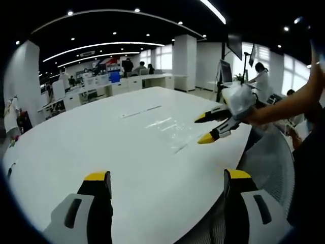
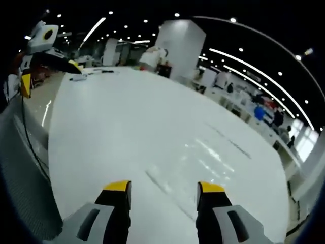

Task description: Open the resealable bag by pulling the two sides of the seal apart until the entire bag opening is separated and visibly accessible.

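Clear resealable bag (image 1: 163,123) lies flat on white table (image 1: 101,132), toward 12 o'clock of our left gripper (image 1: 167,178) — jaws wide, empty. Right gripper (image 2: 163,189) wide too, bag (image 2: 203,160) just ahead. We judge film light, limp, slippery — pinch each seal lip near edge.

resealable bag (image 1: 165,123): faint, edges unclear | far desks (image 1: 109,81): too small
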The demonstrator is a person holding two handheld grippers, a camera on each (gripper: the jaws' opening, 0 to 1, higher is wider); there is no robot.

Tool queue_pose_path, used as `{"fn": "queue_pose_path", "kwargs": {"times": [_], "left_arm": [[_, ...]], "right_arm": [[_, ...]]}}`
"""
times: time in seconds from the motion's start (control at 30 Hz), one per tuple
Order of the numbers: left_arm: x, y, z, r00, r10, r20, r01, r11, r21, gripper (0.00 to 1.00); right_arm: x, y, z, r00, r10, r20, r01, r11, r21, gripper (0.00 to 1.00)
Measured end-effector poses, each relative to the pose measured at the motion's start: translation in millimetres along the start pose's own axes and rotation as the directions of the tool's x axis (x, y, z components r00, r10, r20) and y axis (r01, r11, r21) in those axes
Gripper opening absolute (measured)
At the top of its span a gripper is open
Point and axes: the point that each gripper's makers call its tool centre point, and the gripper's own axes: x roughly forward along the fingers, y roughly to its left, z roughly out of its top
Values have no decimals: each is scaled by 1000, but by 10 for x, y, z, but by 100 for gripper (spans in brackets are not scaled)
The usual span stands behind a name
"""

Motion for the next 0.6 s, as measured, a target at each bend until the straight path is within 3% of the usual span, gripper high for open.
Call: {"fn": "queue_pose_path", "kwargs": {"times": [0.27,0.6], "left_arm": [[-40,113,-48,999,51,-7,-51,998,-34,89],[-59,174,-60,997,71,-3,-71,996,-53,88]], "right_arm": [[218,44,-75,997,63,-39,-64,998,-25,45],[425,24,-132,994,85,-72,-87,996,-29,39]]}}
